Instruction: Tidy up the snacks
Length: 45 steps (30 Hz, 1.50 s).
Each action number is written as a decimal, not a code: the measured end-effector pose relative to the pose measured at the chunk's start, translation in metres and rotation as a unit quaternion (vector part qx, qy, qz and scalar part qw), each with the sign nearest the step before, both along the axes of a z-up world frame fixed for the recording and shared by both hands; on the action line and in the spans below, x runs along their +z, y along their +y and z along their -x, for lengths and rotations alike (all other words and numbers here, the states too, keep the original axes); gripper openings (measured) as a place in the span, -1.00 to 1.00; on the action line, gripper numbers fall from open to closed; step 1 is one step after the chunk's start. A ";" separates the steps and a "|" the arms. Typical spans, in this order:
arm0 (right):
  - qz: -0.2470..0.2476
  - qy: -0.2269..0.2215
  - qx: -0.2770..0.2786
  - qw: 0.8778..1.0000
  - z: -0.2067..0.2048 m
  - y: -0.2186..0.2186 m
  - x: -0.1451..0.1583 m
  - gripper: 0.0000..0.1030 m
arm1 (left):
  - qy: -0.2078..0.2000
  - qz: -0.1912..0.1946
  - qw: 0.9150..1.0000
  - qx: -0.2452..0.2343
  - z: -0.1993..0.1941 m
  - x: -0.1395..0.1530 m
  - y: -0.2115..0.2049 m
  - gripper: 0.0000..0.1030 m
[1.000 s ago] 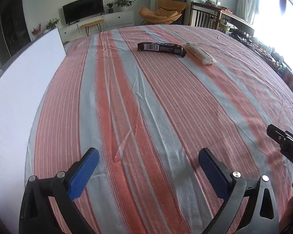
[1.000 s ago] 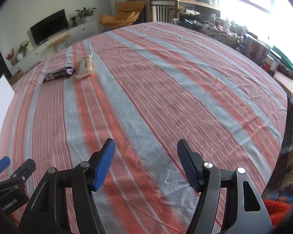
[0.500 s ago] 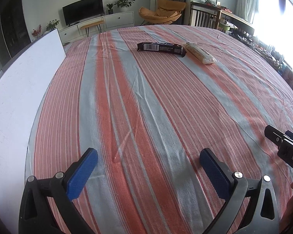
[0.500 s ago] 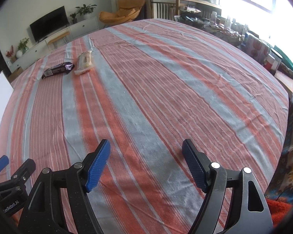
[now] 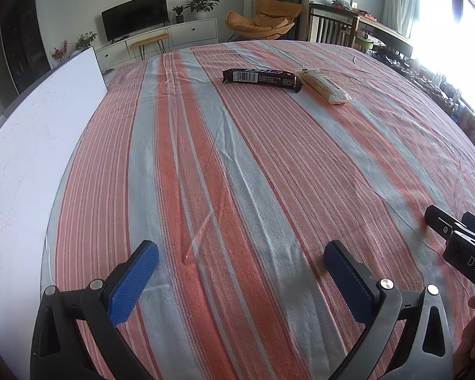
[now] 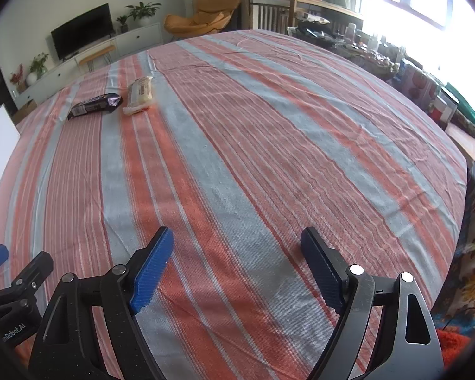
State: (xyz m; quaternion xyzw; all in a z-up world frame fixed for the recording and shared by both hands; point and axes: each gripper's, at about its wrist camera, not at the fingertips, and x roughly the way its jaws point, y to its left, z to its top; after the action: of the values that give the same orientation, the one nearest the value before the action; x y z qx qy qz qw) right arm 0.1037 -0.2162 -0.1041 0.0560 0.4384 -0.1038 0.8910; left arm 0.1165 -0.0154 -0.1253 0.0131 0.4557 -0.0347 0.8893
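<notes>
Just two snacks: one dark bar (image 5: pixel 262 79), one pale packet (image 5: pixel 326 86)

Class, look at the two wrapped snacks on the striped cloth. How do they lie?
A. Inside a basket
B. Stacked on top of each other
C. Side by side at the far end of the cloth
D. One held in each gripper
C: the dark snack bar and the pale snack packet lie next to each other, far from both empty grippers.

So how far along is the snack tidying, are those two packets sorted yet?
Nothing looks sorted yet. The dark snack bar and the pale packet lie side by side at the far end of the striped tablecloth. Neither gripper holds anything: the left gripper is open over bare cloth, and the right gripper has its jaws opening, empty. Picking up and placing both remains.
</notes>
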 end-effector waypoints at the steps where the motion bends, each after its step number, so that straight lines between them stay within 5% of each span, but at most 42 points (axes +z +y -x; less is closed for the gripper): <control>1: 0.000 0.000 0.000 1.000 0.000 0.000 0.000 0.66 | 0.000 0.000 1.000 0.000 0.000 0.000 0.000 1.00; 25: 0.001 -0.001 0.001 1.000 0.000 0.000 -0.001 0.69 | 0.022 -0.002 1.000 -0.011 -0.007 0.001 0.000 1.00; 29: 0.000 -0.001 0.001 1.000 0.000 0.000 -0.001 0.69 | 0.072 0.030 0.997 -0.027 -0.028 0.016 0.002 0.99; 36: 0.001 -0.001 0.001 1.000 -0.001 0.000 -0.001 0.73 | 0.055 0.052 0.996 -0.037 -0.103 0.088 0.011 0.99; 39: 0.001 -0.001 0.002 1.000 -0.001 0.001 -0.001 0.75 | 0.061 0.020 0.996 -0.056 -0.143 0.084 0.006 0.99; 42: 0.001 -0.001 0.003 1.000 -0.001 0.002 -0.001 0.75 | 0.140 -0.010 0.987 -0.076 -0.180 0.052 -0.005 0.92; 45: 0.001 -0.001 0.002 1.000 -0.001 0.002 -0.001 0.76 | 0.143 0.078 0.987 0.004 -0.203 0.041 0.002 0.83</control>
State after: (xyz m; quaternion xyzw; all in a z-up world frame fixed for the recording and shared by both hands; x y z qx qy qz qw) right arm 0.1047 -0.2147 -0.1050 0.0539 0.4374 -0.1026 0.8918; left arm 0.3197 -0.0132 -0.0842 -0.0630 0.5741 -0.0681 0.8135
